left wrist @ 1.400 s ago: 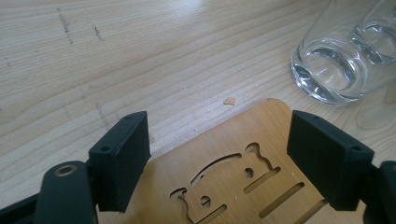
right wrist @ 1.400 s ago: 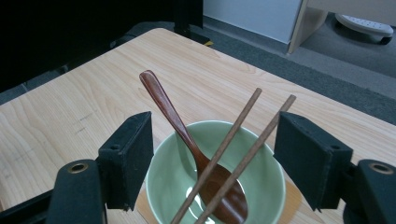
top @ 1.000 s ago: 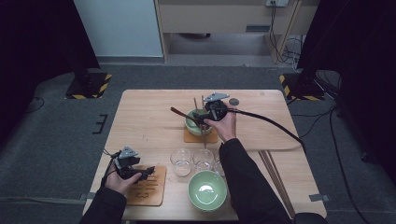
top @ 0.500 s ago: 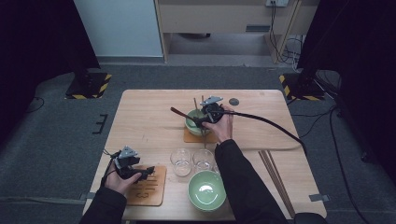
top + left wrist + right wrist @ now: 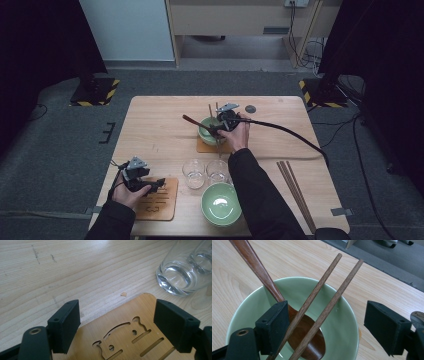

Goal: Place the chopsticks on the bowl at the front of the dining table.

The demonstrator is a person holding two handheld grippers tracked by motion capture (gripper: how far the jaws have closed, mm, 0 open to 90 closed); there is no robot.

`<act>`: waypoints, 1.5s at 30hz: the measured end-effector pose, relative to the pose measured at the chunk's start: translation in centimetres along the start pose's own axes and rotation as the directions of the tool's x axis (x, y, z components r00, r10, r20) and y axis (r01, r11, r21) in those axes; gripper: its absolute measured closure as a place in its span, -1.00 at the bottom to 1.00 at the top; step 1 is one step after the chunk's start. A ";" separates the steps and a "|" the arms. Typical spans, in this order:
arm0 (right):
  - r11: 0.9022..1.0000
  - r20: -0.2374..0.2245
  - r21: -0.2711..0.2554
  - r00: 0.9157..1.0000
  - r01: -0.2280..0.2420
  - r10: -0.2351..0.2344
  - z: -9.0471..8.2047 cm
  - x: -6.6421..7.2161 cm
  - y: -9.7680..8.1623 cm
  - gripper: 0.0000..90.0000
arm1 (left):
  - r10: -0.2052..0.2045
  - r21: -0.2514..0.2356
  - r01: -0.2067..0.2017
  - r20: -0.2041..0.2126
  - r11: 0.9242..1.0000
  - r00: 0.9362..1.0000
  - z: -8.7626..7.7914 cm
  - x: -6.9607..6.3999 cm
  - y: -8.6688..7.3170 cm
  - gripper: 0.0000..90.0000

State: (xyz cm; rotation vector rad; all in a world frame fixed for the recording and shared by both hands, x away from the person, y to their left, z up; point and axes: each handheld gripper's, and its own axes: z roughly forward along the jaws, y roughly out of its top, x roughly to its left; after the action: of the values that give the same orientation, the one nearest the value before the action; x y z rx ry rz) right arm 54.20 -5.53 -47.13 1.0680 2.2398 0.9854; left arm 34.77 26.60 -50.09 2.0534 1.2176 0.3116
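A green bowl point(image 5: 207, 131) point(image 5: 342, 320) stands on an orange coaster point(image 5: 205, 147) at the table's middle back. A brown wooden spoon point(image 5: 192, 120) point(image 5: 257, 267) rests in it, and two wooden chopsticks point(image 5: 210, 111) point(image 5: 337, 292) lie across it. My right gripper point(image 5: 217, 131) point(image 5: 329, 322) hovers over the bowl with both chopsticks between its jaws, close to the left one. The jaws have just closed a little but stay open, and no pad presses on the sticks. My left gripper point(image 5: 159, 184) point(image 5: 120, 322) sits open over a cut-out wooden board point(image 5: 160, 202) point(image 5: 140, 312) at the front left, holding nothing.
Two clear glasses point(image 5: 194, 173) point(image 5: 217, 171) stand side by side near the front, one of them point(image 5: 180, 277) just beyond the board. A second green bowl point(image 5: 221, 203) sits at the front edge. Several spare chopsticks point(image 5: 295, 187) lie at the right. A small dark disc point(image 5: 250, 108) lies at the back.
My right gripper has sunk slightly toward the bowl and chopsticks. The left hand has stayed where it was.
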 end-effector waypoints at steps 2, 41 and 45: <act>1.000 0.003 0.002 1.000 -0.004 0.004 0.1 -0.1 0.0 -0.55 | 0.000 0.000 0.000 0.000 1.000 1.000 0.0 0.0 0.0 -0.53; 0.998 -0.058 -0.031 0.997 -0.050 0.048 -2.3 0.0 0.3 -0.18 | -0.002 -0.001 0.002 0.003 1.000 1.000 0.0 -0.1 0.0 -0.53; 0.999 -0.077 -0.017 0.996 -0.047 0.046 -2.0 0.3 0.1 -0.19 | -0.001 -0.001 0.001 0.003 1.000 1.000 0.0 -0.1 0.0 -0.53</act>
State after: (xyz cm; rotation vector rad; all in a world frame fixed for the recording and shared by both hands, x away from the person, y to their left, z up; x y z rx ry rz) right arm 52.72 -6.03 -45.88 1.0963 2.2706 1.0820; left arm 34.71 26.48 -50.09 2.0521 1.2159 0.3080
